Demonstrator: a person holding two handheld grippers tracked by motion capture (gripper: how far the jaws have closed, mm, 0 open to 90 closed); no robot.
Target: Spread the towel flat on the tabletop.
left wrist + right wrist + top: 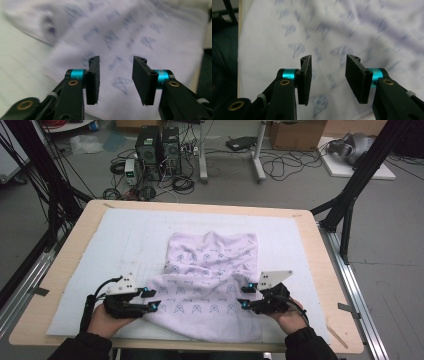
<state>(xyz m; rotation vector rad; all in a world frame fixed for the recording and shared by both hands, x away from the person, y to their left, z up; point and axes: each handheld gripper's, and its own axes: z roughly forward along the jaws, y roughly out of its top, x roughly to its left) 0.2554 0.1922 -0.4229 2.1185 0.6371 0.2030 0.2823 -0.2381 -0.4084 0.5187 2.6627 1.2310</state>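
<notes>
A pale lilac cloth (210, 280) printed with small blue motifs lies rumpled on the white mat (125, 235), its near half folded over toward the table's front edge. My left gripper (152, 300) sits at the cloth's near left edge and points right across it. It is open, and in the left gripper view (116, 75) the cloth (125, 37) lies beyond the pads with nothing pinched between them. My right gripper (243, 296) is at the near right edge and points left. It is open too (328, 75), over the cloth (337, 30).
The mat covers most of a wooden table (330, 285); bare wood shows at the rims. Black frame struts (350, 195) rise at both far sides. Computer towers (157, 150), cables and desk legs stand on the floor beyond.
</notes>
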